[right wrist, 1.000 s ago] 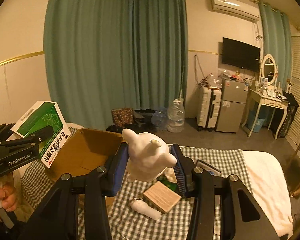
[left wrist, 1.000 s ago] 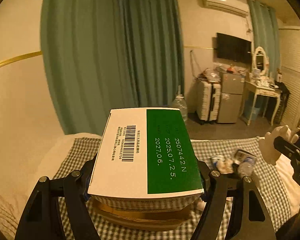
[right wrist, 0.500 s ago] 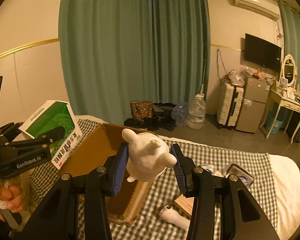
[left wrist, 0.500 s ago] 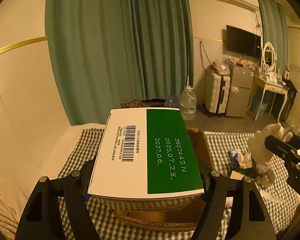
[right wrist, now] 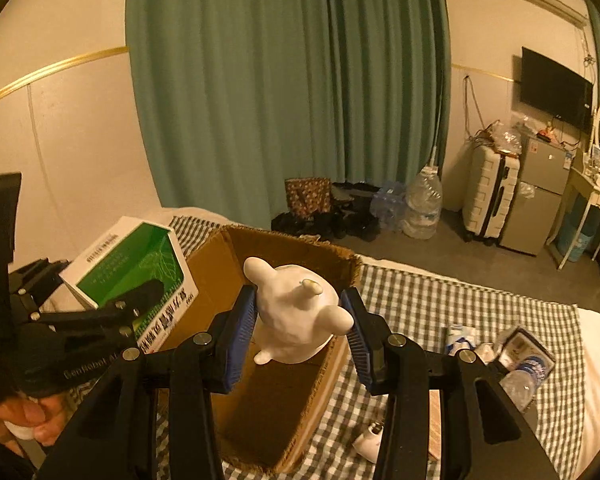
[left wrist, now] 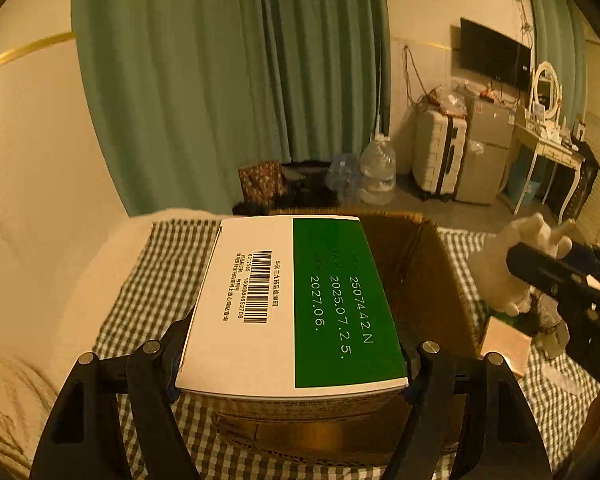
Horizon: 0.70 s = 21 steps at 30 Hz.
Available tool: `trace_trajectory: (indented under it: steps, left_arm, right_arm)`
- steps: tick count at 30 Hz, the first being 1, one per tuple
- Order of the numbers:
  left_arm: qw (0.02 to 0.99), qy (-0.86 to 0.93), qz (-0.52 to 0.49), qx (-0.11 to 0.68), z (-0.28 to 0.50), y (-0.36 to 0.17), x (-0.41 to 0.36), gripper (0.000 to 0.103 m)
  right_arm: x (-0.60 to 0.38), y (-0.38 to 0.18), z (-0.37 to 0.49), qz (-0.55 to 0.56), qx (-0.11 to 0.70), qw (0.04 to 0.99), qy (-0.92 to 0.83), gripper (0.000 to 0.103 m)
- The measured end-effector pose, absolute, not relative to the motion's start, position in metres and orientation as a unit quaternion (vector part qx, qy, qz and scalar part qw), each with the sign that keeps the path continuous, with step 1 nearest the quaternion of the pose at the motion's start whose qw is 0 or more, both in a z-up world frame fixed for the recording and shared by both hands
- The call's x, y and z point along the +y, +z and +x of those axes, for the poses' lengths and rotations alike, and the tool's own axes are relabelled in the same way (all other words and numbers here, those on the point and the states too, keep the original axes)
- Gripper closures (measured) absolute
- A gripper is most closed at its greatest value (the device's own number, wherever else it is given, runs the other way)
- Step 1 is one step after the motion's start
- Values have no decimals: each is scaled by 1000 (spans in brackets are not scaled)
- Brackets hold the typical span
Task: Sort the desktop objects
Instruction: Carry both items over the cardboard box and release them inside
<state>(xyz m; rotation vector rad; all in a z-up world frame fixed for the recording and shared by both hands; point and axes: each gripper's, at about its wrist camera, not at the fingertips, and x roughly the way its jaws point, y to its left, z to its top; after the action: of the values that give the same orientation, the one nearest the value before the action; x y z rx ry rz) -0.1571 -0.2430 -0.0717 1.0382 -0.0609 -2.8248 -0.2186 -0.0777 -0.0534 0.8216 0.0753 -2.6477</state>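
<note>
Green-and-white medicine box is clamped flat across its width by the left gripper, fingers pressed on both side faces, barcode side up. Box is carried over the open cardboard carton, presumably so it can be dropped in. White figurine is clamped between the blue pads of the right gripper, held above the carton's inside, probably for the same reason. In the right wrist view the box is seen at 9 o'clock of the figurine, left gripper handle gripped by a hand at 8 o'clock.

Unsorted items are left at 3 to 4 o'clock: plastic bottle, small packets, a white object near the carton.

The surface is a bed with a checked cloth, not a tabletop. Teal curtains are seen at 12 o'clock; suitcase, TV and dressing table at 2 o'clock. Lighting is dim, yellow.
</note>
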Motion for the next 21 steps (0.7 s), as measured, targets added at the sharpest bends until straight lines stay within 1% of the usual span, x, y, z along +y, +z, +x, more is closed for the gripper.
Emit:
trace_trajectory:
  steps: [15, 21]
  left_arm:
    - [70, -904, 422, -20, -193, -137, -253, 26]
    - [70, -897, 435, -24, -203, -150, -251, 26]
  right_arm:
    - [-105, -121, -282, 365, 40, 207, -907, 60]
    - [-111, -142, -292, 388, 52, 208, -896, 59]
